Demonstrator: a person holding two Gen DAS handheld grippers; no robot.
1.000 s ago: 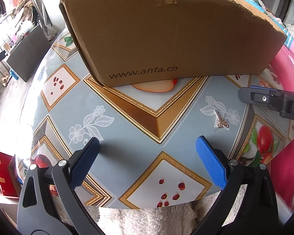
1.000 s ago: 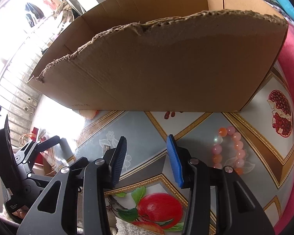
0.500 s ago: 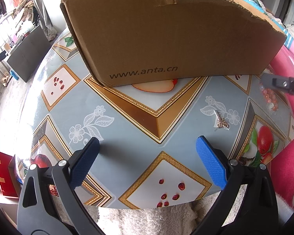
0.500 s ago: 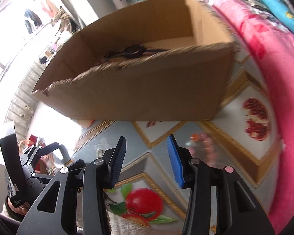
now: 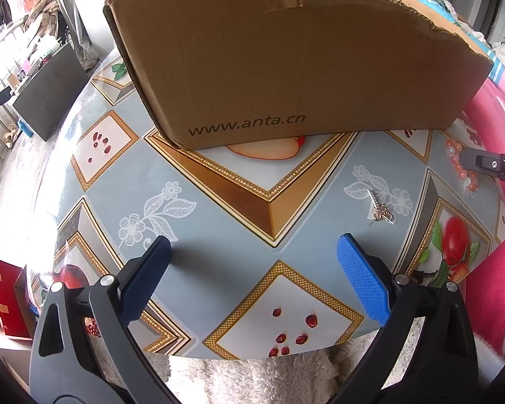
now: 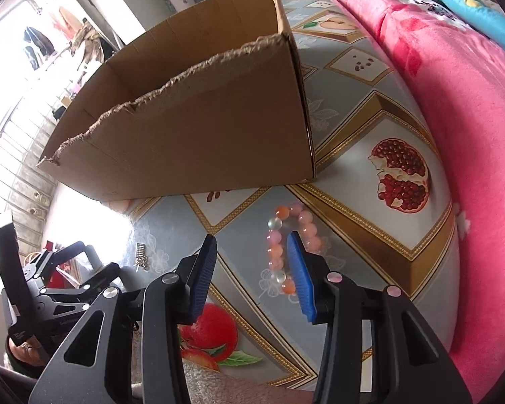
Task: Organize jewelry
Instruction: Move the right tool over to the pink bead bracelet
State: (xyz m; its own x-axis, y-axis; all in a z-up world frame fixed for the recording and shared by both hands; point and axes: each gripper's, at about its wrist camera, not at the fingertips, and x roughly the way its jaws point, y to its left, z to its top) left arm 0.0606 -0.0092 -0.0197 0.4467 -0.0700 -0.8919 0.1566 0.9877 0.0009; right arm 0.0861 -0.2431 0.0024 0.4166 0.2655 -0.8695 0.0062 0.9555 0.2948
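Note:
A pink and orange bead bracelet (image 6: 288,239) lies on the patterned table, just ahead of my right gripper (image 6: 252,262), which is open with its right pad partly over the bracelet's near side. The bracelet also shows at the far right of the left wrist view (image 5: 459,168). A small silver earring (image 5: 378,207) lies on the table ahead and right of my left gripper (image 5: 252,262), which is wide open and empty; it also shows in the right wrist view (image 6: 140,256). An open brown cardboard box (image 5: 286,67) stands behind both; its inside is hidden.
The table (image 5: 219,208) has a glossy fruit-pattern cover; its near edge is right under the grippers, with white towel (image 5: 252,377) below. A pink blanket (image 6: 471,134) lies along the right side. The box (image 6: 202,141) blocks the far half of the table.
My right gripper swung right and drew back from the box wall, so the bracelet now sits just ahead of its right pad. The left gripper has not moved.

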